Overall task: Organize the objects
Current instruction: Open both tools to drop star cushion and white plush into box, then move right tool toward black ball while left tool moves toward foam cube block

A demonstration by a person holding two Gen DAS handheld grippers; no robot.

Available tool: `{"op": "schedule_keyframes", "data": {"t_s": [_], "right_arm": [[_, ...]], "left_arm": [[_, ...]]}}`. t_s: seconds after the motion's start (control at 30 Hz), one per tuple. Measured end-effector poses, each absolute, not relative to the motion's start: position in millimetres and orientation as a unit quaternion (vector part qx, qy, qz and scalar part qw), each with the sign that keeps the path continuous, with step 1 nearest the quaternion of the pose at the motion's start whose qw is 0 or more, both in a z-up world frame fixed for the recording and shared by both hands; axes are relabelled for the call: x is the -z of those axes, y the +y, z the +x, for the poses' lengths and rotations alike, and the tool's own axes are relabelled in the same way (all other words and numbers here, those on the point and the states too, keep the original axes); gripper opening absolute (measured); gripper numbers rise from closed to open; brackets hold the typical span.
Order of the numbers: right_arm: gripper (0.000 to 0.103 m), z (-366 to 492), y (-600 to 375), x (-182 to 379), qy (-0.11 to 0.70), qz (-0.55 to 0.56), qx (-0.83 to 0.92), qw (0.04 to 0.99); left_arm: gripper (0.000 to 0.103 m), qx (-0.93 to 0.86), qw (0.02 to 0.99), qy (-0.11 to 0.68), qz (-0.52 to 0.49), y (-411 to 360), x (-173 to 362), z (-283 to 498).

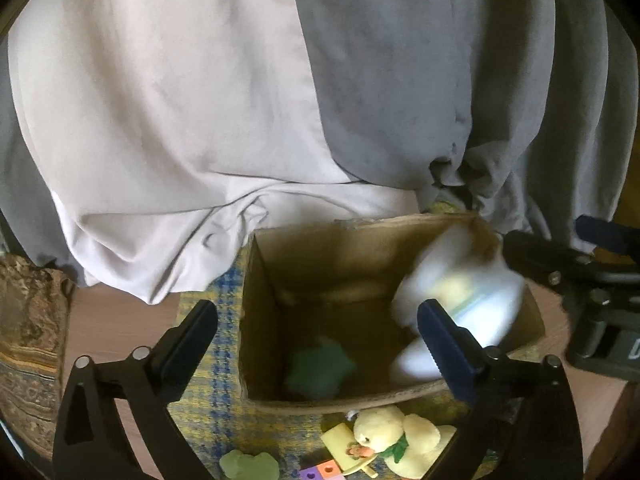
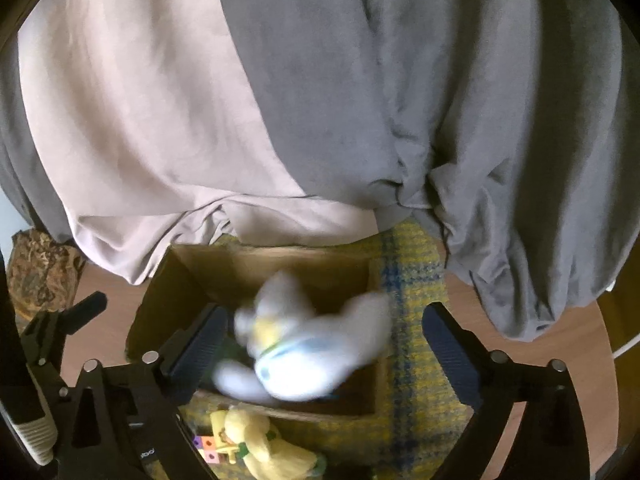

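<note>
An open cardboard box (image 1: 264, 292) (image 2: 188, 276) stands on a yellow-and-blue checked cloth (image 1: 216, 408) (image 2: 412, 392). A blurred white plush toy (image 1: 468, 292) (image 2: 316, 352) is over the box's opening, free of both grippers. A green soft toy (image 1: 320, 368) lies inside the box. My right gripper (image 2: 326, 340) is open, with the white plush between and just beyond its fingers, untouched. My left gripper (image 1: 320, 336) is open and empty above the box. A yellow plush duck (image 1: 400, 440) (image 2: 268, 448) lies in front of the box.
Coloured cubes (image 1: 324, 472) (image 2: 210, 448), a yellow card (image 1: 344, 448) and a pale green toy (image 1: 248, 466) lie on the cloth near the duck. Grey and white bedding (image 1: 240, 100) (image 2: 360, 100) hangs behind the box. A patterned cushion (image 1: 28, 340) is at left. Wooden floor (image 1: 120, 320) shows.
</note>
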State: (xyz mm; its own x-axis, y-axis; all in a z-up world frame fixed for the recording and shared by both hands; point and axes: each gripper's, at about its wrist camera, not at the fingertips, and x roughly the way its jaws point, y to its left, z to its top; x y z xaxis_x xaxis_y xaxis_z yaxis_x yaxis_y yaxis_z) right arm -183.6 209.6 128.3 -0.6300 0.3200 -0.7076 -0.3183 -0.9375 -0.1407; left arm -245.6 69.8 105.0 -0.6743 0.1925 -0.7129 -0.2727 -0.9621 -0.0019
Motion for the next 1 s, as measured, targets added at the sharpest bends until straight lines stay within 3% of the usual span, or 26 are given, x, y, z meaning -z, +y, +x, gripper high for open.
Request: {"op": "schedule_keyframes", "data": {"t_s": [0.57,1.0], "right_arm": [[0.100,-146.0,211.5,-114.5,0.033,-0.396,-0.897,0.195],[0.100,-120.1,188.4,-106.7,0.011,-0.377,-0.904,0.203]], "left_arm": [[0.102,-0.908,0.103,0.022,-0.405,52.3,-83.5,-221.1],[0.102,-0.925,0.079,0.031,-0.369,37.8,-82.4,-185.6]]}}
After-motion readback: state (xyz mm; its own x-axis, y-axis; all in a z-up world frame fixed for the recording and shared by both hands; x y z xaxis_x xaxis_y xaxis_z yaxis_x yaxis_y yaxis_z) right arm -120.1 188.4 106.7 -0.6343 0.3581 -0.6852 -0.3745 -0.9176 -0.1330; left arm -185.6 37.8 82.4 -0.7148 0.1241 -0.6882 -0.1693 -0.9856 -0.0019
